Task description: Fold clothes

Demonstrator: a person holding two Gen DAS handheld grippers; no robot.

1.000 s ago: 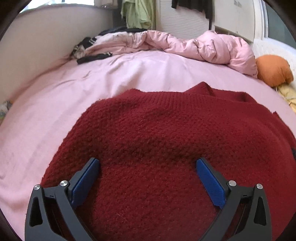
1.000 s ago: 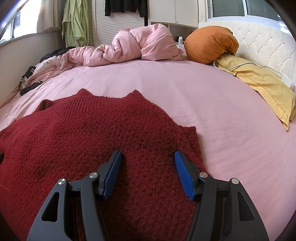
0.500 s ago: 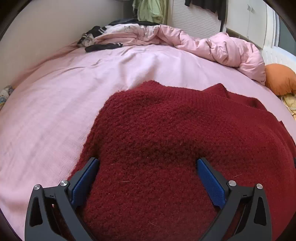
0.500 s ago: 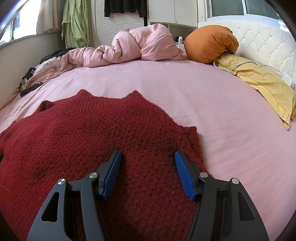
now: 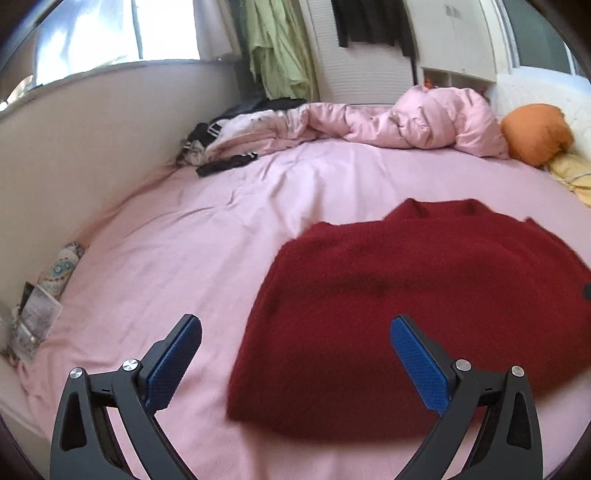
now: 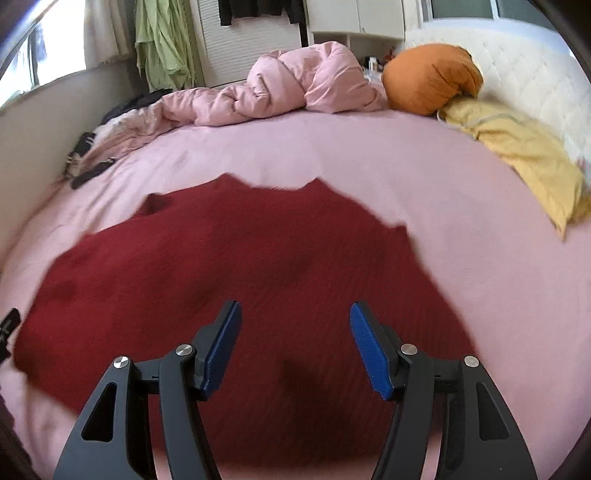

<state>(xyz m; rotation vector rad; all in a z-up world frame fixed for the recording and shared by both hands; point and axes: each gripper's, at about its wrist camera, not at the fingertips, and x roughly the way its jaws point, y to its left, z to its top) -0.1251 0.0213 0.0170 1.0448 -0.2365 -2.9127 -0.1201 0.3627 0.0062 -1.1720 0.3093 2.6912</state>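
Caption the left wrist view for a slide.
Open left gripper above a red sweater lying on a pink bed.

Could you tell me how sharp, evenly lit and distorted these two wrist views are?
Left wrist view: the red sweater is smeared by motion blur, the window is blown out, and the bed sheet bulges from fisheye distortion. Right wrist view: the sweater's edges are streaked by blur while the right claw stays crisp; its shadow darkens the knit beneath; corners are vignetted black.
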